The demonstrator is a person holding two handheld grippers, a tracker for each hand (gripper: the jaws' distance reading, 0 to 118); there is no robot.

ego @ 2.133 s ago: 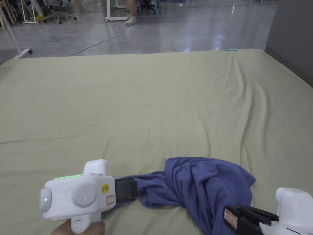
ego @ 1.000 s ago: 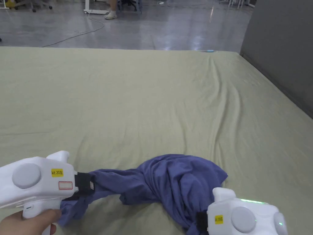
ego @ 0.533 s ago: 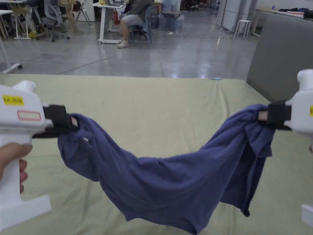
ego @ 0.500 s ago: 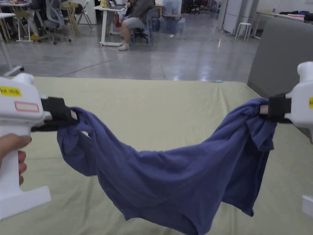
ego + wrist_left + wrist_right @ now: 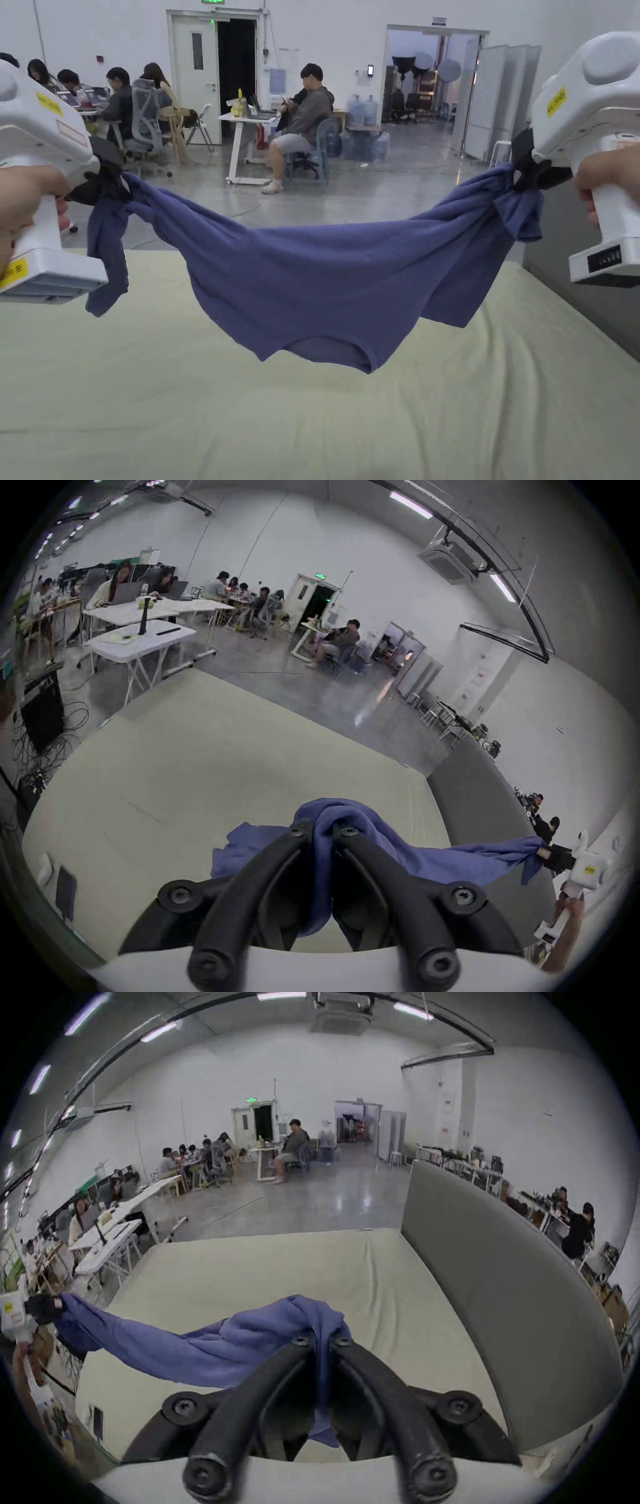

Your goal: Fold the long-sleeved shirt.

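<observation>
The blue shirt [image 5: 325, 281] is hanging sideways above the bed [image 5: 312, 412], with the left gripper [image 5: 103, 181] and right gripper [image 5: 528, 172] each pinching one end.

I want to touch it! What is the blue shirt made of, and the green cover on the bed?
The blue shirt looks like soft, matte knit cotton: it sags and bunches. The green cover seems a thin woven sheet, matte with shallow wrinkles.

Left claw [image 5: 322, 831] clamping blue shirt [image 5: 433, 861], right claw [image 5: 543, 854] gripping far end
</observation>
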